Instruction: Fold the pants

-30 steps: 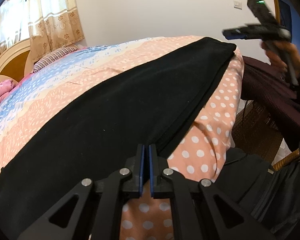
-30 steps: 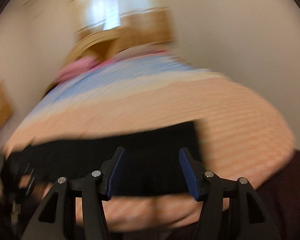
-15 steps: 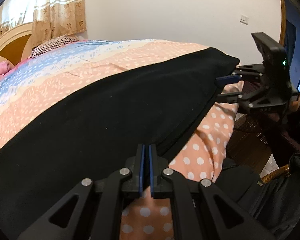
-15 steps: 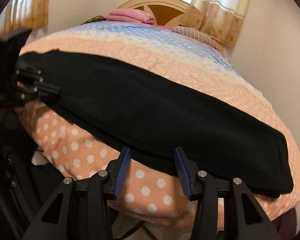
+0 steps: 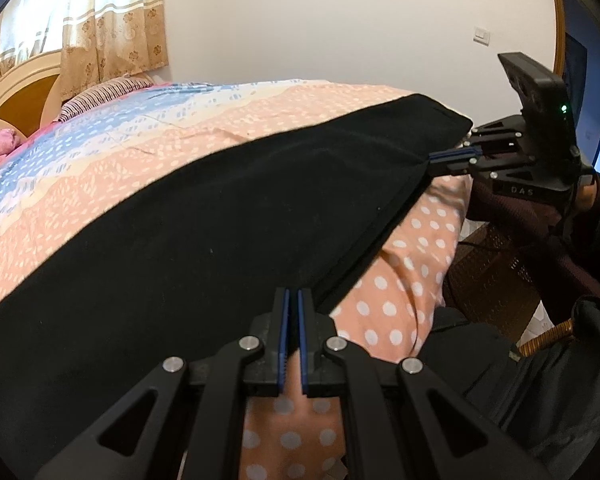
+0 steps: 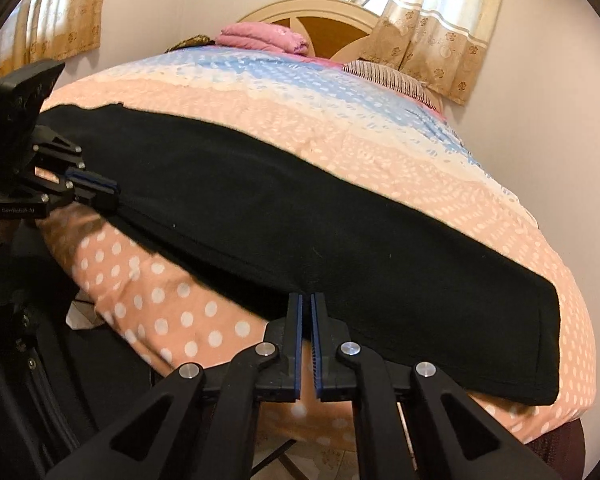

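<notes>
Black pants [image 5: 204, 232] lie stretched flat along the near edge of the bed; they also show in the right wrist view [image 6: 300, 216]. My left gripper [image 5: 292, 300] is shut on the pants' near edge. It also shows at the left of the right wrist view [image 6: 114, 196]. My right gripper [image 6: 306, 304] is shut on the near edge further along. It also shows at the right of the left wrist view [image 5: 432, 160], pinching the hem at the pants' end.
The bed [image 5: 112, 152] has a peach, blue and cream cover and a polka-dot side drape [image 6: 148, 292]. Pillows [image 6: 264, 38] and a headboard [image 6: 312, 12] stand at the far end. A wicker basket [image 5: 496, 276] and dark bags [image 5: 500, 384] stand beside the bed.
My right gripper came down from the air to the pants' near edge and shut on it. My left gripper stayed shut on the edge.
</notes>
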`<act>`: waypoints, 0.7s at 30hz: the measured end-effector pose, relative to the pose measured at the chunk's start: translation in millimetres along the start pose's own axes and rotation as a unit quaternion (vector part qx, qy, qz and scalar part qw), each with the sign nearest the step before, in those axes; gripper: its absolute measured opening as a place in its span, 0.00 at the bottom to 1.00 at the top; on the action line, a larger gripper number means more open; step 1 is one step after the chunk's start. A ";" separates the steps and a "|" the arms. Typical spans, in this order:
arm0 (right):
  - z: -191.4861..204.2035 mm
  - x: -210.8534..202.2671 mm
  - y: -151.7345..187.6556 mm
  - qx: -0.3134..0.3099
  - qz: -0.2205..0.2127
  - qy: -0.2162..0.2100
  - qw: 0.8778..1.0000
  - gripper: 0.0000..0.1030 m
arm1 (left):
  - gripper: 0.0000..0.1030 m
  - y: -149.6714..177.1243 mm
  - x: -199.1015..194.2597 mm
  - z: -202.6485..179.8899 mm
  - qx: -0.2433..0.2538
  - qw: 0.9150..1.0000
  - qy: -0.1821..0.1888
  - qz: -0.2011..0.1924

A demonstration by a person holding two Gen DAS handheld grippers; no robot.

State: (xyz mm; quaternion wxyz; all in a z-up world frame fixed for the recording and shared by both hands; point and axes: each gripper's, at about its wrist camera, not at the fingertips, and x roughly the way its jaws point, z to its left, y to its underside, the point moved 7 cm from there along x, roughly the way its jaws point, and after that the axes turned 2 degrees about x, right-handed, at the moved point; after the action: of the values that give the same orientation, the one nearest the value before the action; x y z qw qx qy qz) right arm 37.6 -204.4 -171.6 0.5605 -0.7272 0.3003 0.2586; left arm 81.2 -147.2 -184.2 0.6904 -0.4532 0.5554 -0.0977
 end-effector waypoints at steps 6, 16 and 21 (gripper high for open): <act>-0.9 7.3 4.8 0.005 0.020 -0.016 1.000 0.04 | 0.05 1.7 -1.3 2.1 -0.007 1.000 0.001 -0.004; 14.7 -17.8 -27.6 0.038 -0.019 -0.067 0.997 0.05 | 0.14 8.5 -54.7 42.6 -0.041 0.995 -0.084 -0.047; 49.2 4.9 -51.8 0.025 -0.029 -0.094 0.995 0.25 | 0.40 29.2 -72.4 99.7 -0.089 0.981 -0.165 -0.046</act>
State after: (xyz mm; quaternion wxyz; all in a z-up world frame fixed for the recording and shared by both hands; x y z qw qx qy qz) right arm 76.6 -147.5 -152.6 0.6113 -0.6940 0.2311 0.3021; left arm 129.4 -32.7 -159.3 0.7240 -0.5479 0.4192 -0.0035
